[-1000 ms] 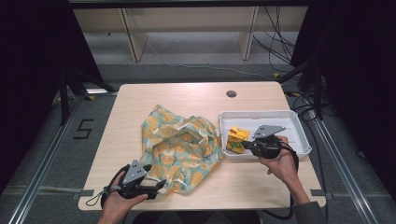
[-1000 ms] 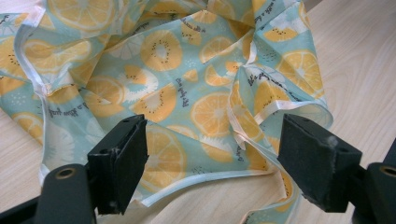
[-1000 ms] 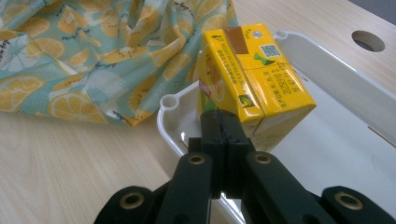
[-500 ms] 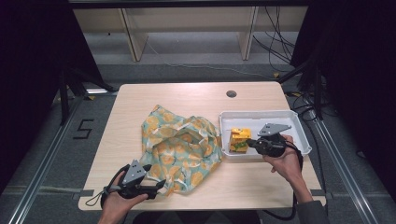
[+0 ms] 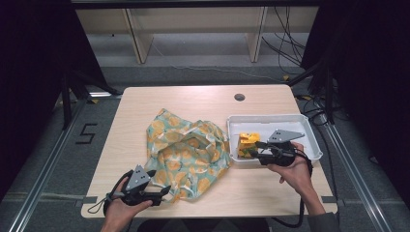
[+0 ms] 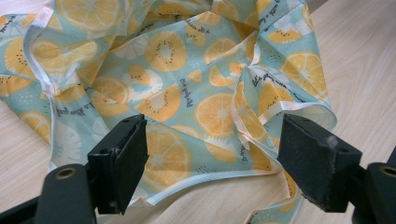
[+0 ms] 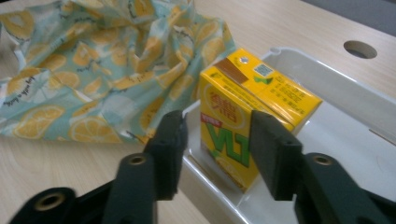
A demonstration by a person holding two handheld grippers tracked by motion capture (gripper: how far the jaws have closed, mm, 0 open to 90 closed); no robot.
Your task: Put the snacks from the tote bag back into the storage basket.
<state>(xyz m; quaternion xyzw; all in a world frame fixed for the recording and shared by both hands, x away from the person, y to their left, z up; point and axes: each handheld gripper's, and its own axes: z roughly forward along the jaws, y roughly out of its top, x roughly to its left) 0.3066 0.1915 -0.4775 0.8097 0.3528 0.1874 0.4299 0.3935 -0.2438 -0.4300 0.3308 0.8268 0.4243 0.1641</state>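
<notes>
Bench wood lies bare beyond the crumpled orange-slice-print cloth bag point(image 5: 186, 152), whose near hem sits between my wide-open left fingers point(image 6: 210, 163). My right fingers point(image 7: 217, 147) have just been opening beside the yellow drink carton point(image 7: 252, 112) in the white plastic tray point(image 5: 309, 133), gripping nothing.

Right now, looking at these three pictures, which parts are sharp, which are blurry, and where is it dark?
High view: the table is evenly lit, the room beside it nearly black. Left gripper view: the fruit-print cloth is crisp, the tool's near black pads soft. Right gripper view: the yellow carton is fairly sharp, while the white tray looks washed out and the nearest tool parts blur.
</notes>
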